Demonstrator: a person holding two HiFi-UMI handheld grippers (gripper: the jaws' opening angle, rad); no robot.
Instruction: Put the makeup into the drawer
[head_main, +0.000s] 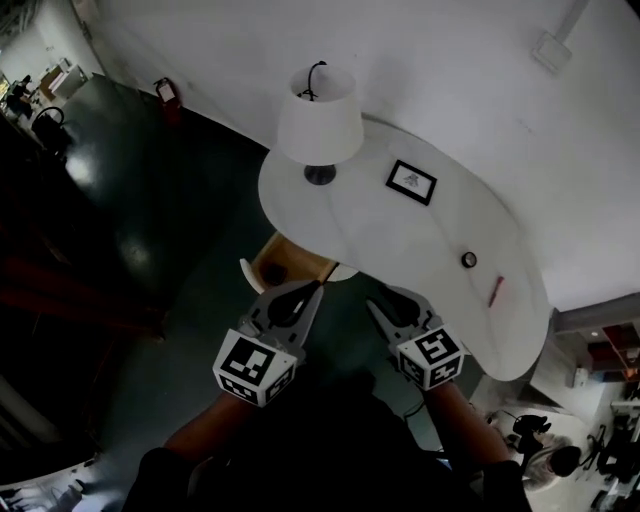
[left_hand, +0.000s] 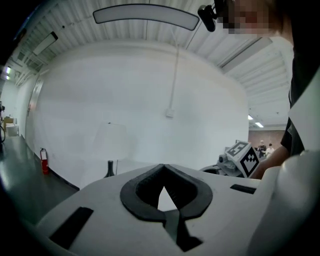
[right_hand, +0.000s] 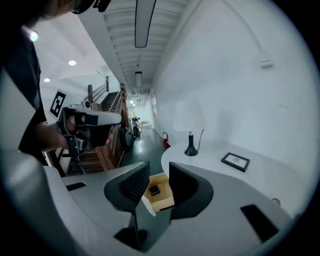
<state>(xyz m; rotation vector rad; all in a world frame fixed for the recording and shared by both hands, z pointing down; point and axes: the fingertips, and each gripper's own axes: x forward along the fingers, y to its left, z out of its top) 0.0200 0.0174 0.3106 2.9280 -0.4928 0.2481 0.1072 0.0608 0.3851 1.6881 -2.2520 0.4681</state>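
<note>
The wooden drawer (head_main: 300, 262) stands pulled out from under the white table (head_main: 400, 240). A small dark makeup compact (right_hand: 154, 190) lies on its floor, also seen as a dark spot, the compact (head_main: 275, 272), in the head view. My left gripper (head_main: 316, 288) hovers in front of the drawer; in its own view the left gripper (left_hand: 163, 167) has its tips together with nothing between them. My right gripper (head_main: 386, 302) is beside it, raised above the drawer (right_hand: 160, 192). The right gripper (right_hand: 159, 171) stands open, a gap between its pads, holding nothing.
On the table stand a white lamp (head_main: 318, 125) and a framed picture (head_main: 411, 181). A small round object (head_main: 468, 259) and a pink slender item (head_main: 495, 290) lie near its right end. A dark floor (head_main: 150, 220) spreads to the left, with a fire extinguisher (head_main: 165, 92) by the wall.
</note>
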